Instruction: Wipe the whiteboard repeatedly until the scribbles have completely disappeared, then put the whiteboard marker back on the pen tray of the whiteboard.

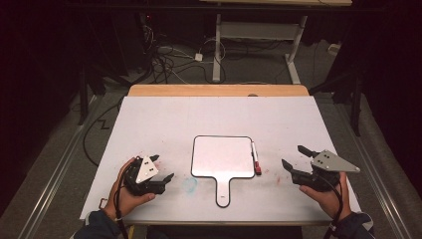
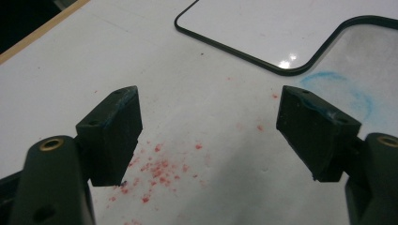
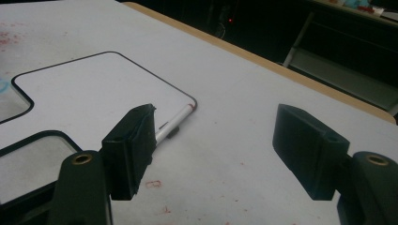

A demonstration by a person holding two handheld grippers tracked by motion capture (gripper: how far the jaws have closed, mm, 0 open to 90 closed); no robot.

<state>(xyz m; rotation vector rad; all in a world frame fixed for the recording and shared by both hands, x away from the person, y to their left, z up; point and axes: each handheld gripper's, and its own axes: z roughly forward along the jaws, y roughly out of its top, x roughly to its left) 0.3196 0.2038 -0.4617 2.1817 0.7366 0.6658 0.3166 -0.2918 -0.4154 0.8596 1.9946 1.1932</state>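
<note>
The left gripper point(image 1: 163, 168) rests low on the table point(image 1: 149, 119), jaws spread and empty. Just right of its fingers lies the whiteboard point(image 1: 223, 155), with a marker point(image 1: 255, 159) along its far edge. Right of that, the right gripper point(image 1: 294, 157) gapes empty.

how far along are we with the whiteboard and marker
Nothing looks done: the marker lies on the table against the whiteboard's right edge, and the board is blank. Nothing is in hand: left gripper and right gripper are both open, flanking the board. Picking up the marker remains.
</note>
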